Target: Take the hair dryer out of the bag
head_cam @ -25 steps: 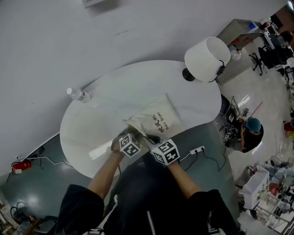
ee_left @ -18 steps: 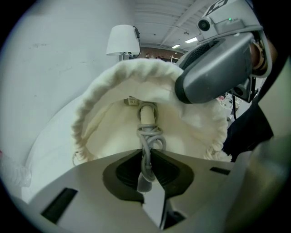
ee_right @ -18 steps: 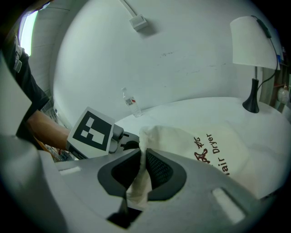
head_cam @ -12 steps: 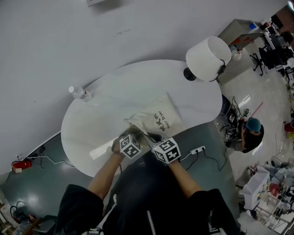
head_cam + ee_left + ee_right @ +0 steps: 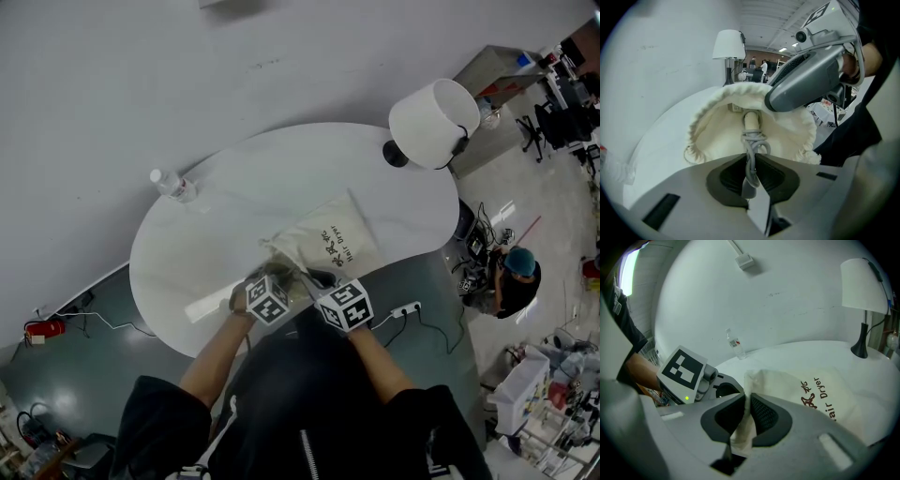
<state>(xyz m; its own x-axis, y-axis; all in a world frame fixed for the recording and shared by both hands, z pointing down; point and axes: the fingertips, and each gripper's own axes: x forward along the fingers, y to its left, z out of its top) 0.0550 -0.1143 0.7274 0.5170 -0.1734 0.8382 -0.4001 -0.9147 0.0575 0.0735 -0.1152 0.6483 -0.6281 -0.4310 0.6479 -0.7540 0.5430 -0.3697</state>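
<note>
Left gripper (image 5: pixel 749 174) clamped on the cord (image 5: pixel 753 142), right gripper (image 5: pixel 746 414) pinching the bag (image 5: pixel 813 392) rim; hair dryer (image 5: pixel 751 123) inside the bag, frame centre, straight beyond the left jaws, long axis in line with them.

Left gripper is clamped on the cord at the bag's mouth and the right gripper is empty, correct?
Not quite: the right gripper is not empty; it is shut on the cloth edge of the bag, as the right gripper view shows. The left gripper is indeed clamped on the cord at the bag's mouth.
</note>
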